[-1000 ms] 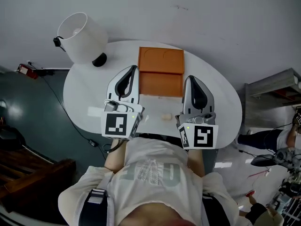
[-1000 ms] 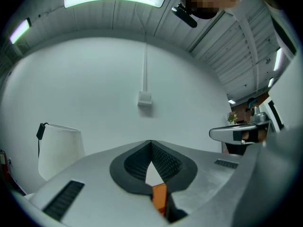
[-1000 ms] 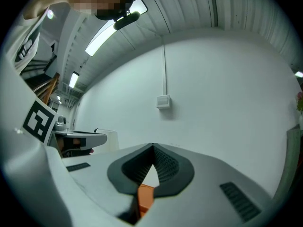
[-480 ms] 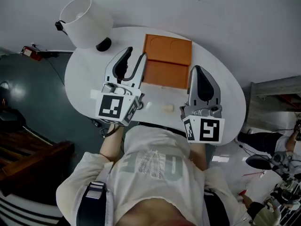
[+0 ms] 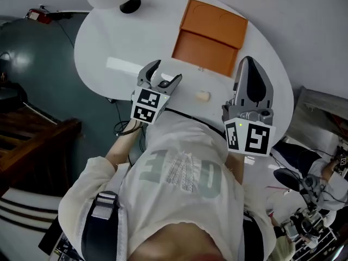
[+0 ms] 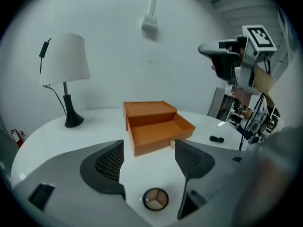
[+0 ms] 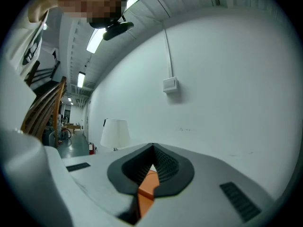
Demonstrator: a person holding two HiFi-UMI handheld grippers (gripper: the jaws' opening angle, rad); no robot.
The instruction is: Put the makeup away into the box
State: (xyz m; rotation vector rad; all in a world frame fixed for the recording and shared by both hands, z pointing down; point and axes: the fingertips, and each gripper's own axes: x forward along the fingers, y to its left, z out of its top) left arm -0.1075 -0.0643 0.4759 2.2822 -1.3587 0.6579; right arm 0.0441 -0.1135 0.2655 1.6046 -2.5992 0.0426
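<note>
The orange box (image 5: pixel 209 37) lies open on the round white table (image 5: pixel 109 37), its lid (image 6: pixel 149 111) standing behind the tray. My left gripper (image 5: pixel 167 71) hangs low over the table's near edge. Its jaws have just been opening and stand wide apart. Between them, untouched by the pads (image 6: pixel 109 167), a round compact (image 6: pixel 155 198) lies flat on the table. A small beige makeup piece (image 5: pixel 203 95) lies to its right. My right gripper (image 5: pixel 247 60) is held higher, its jaws closed together with nothing between them. Past its fingertips (image 7: pixel 152 150) a strip of the orange box (image 7: pixel 147 188) shows.
A white-shaded lamp (image 6: pixel 64 74) on a black foot (image 5: pixel 130 4) stands at the table's far left. A small black item (image 6: pixel 217 139) lies right of the box. A white wall rises behind the table, and a dark floor drops away on the left.
My left gripper has dropped to the table's near edge and gone from shut to wide open around the compact. The right gripper has stayed shut and barely shifted.
</note>
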